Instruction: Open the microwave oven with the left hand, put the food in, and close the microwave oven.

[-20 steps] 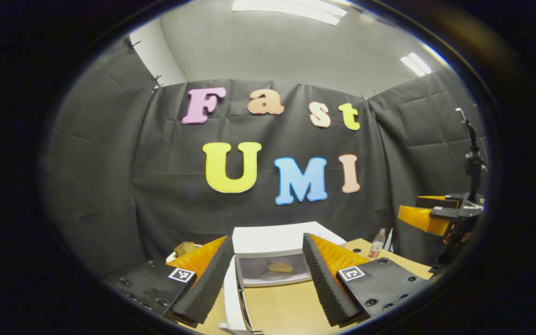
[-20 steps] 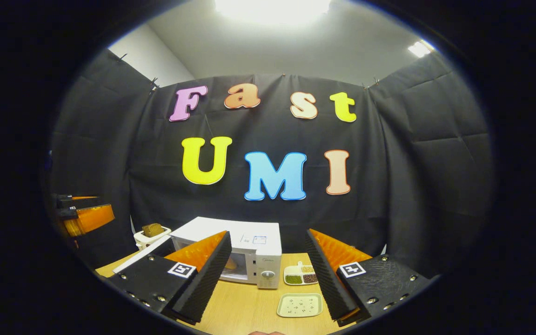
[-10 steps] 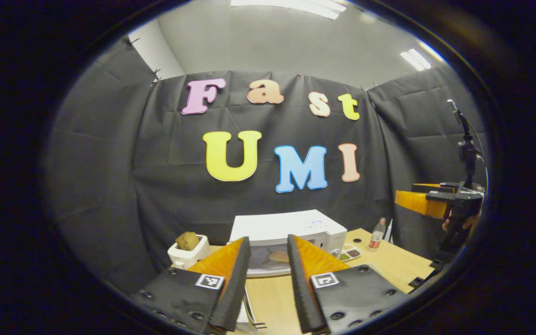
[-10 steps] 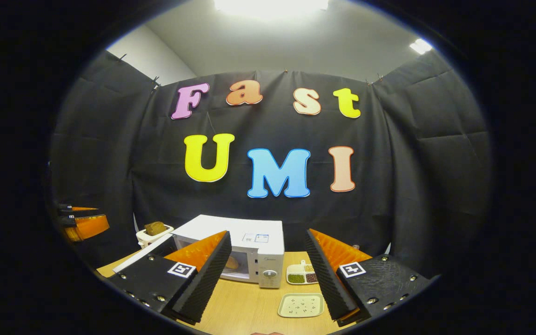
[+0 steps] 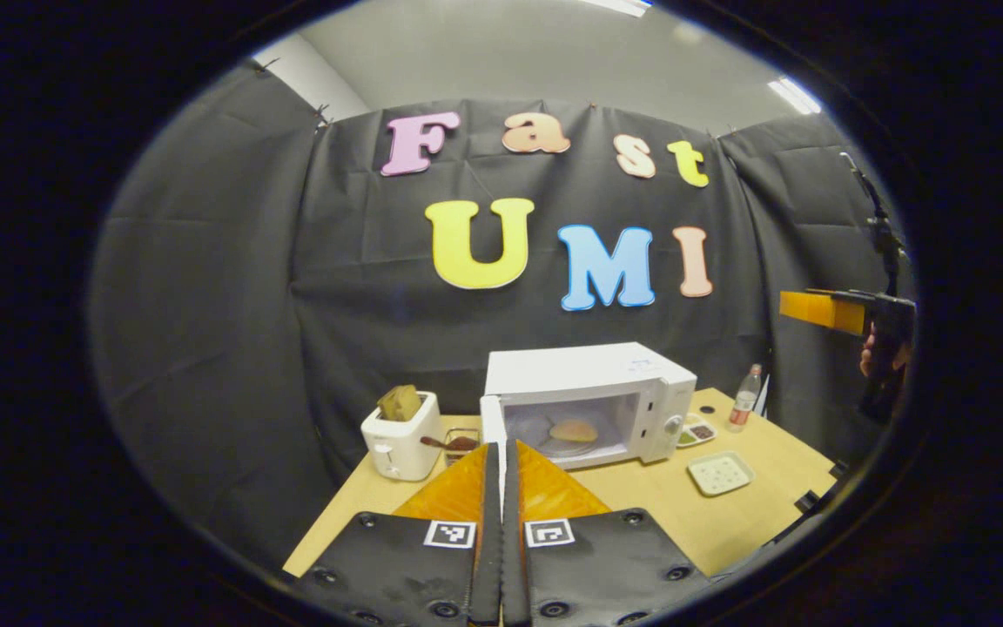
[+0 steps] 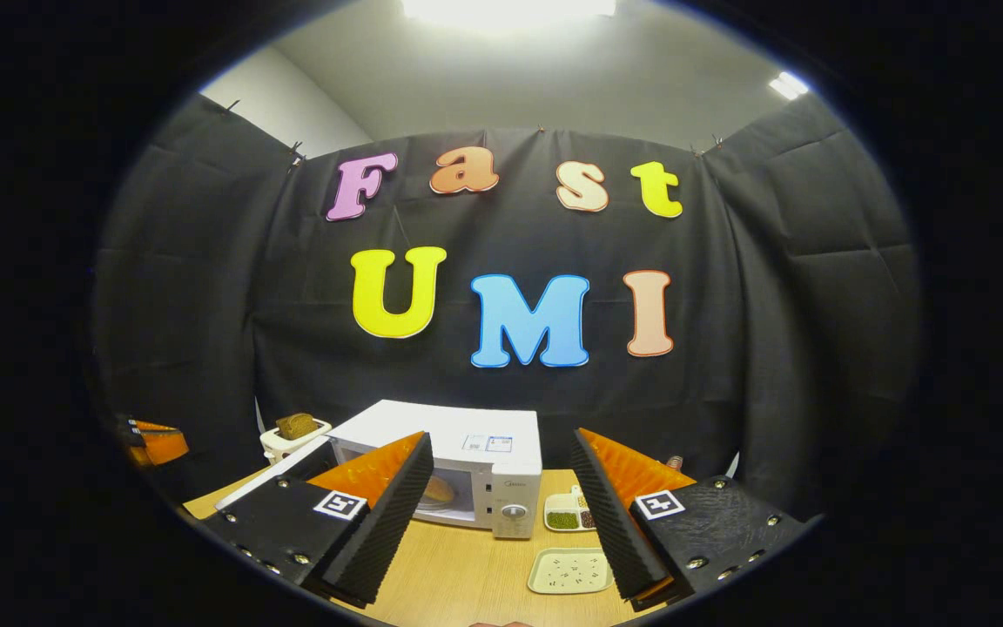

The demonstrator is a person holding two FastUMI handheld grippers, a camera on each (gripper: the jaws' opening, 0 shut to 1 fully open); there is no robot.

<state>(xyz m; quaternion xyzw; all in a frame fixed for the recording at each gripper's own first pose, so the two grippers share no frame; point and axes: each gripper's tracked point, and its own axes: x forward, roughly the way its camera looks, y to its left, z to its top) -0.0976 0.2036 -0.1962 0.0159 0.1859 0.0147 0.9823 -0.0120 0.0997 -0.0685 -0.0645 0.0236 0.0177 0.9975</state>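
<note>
The white microwave (image 5: 589,383) stands at the back of the wooden table (image 5: 641,505) with its door (image 5: 489,427) swung open to the left, seen edge-on. Inside, a flat piece of food (image 5: 573,430) lies on the turntable plate. My left gripper (image 5: 501,522) is shut with nothing between its fingers and is held well back from the door. My right gripper (image 6: 501,522) is open and empty, off to the right of the microwave (image 6: 475,461). Its door (image 6: 266,477) and the food (image 6: 439,489) are partly hidden behind the left finger. In the left gripper view the right gripper (image 5: 815,309) hangs high at the far right, in a hand (image 5: 883,348).
A white toaster (image 5: 399,435) with bread stands left of the microwave, with a small dish (image 5: 460,442) beside it. Right of the microwave are a divided dish (image 5: 698,430), a bottle (image 5: 743,407) and a pale plate (image 5: 719,472). The black cloth wall runs close behind.
My left gripper has drawn back and up from the microwave door, and its fingers have gone from open to shut. The right gripper has barely shifted.
</note>
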